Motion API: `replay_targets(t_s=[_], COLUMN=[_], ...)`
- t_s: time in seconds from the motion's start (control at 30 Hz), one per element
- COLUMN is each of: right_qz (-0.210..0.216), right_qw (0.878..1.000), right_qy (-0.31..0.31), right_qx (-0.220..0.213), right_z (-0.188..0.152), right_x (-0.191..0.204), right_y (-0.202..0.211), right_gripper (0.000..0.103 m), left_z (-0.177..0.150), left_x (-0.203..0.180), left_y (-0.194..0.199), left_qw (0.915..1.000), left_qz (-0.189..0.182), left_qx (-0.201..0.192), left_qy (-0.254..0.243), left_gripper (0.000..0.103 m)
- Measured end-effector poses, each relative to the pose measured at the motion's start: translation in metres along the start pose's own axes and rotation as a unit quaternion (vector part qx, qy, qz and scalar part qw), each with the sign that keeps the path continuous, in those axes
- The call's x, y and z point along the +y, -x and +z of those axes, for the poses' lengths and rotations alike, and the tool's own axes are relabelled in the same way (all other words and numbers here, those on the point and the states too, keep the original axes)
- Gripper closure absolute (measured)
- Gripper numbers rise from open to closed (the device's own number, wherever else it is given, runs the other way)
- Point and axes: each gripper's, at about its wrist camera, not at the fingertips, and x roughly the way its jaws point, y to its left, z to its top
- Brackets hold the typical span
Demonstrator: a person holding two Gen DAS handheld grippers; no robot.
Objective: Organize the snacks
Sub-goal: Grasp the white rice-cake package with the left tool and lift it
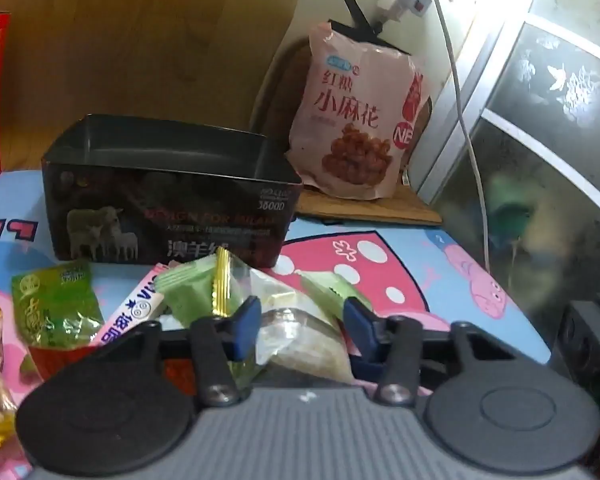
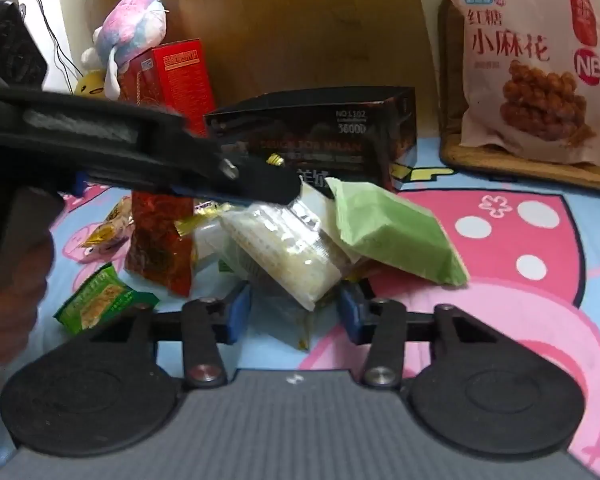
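Observation:
A heap of small snack packets lies on the cartoon-print cloth in front of an open black box [image 1: 168,204], which also shows in the right wrist view [image 2: 320,136]. My left gripper [image 1: 300,320] is open, its blue fingers on either side of a clear packet of pale rice cake [image 1: 300,336]. Green packets [image 1: 196,292] lie just ahead of it. My right gripper [image 2: 294,312] is open around the near end of the same kind of clear packet [image 2: 284,256], beside a green packet [image 2: 392,232]. The left gripper's body [image 2: 160,156] reaches over the heap from the left.
A big pink snack bag [image 1: 360,120] leans on the wall at the back right on a wooden board [image 1: 372,208]. A red carton [image 2: 168,80] and plush toys [image 2: 132,36] stand behind left. A dark red packet [image 2: 160,236] and green packet [image 2: 104,300] lie left of the heap.

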Motion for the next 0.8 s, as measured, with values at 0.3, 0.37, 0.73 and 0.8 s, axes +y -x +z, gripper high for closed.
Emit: replay_targets(t_s=[0.3, 0.37, 0.73, 0.8], right_qz=[0.051, 0.042, -0.001, -0.006], right_qw=[0.998, 0.999, 0.999, 0.997], right_qy=[0.025, 0.034, 0.035, 0.048], right_qx=[-0.008, -0.005, 0.038, 0.057], right_z=[-0.022, -0.026, -0.010, -0.006], right_x=[0.017, 0.016, 0.013, 0.014], right_y=[0.048, 0.056, 0.016, 0.007], right_gripper=[0.087, 0.087, 0.027, 0.025], left_z=[-0.061, -0.056, 0.000, -0.005], left_x=[-0.019, -0.020, 0.004, -0.001], left_y=[0.048, 0.061, -0.002, -0.010], left_qw=[0.9928, 0.9955, 0.9996, 0.9992], left_qz=[-0.108, -0.092, 0.008, 0.016], left_qx=[0.051, 0.023, 0.024, 0.037], left_qy=[0.010, 0.002, 0.016, 0.001], left_gripper=[0.074, 0.062, 0.036, 0.041])
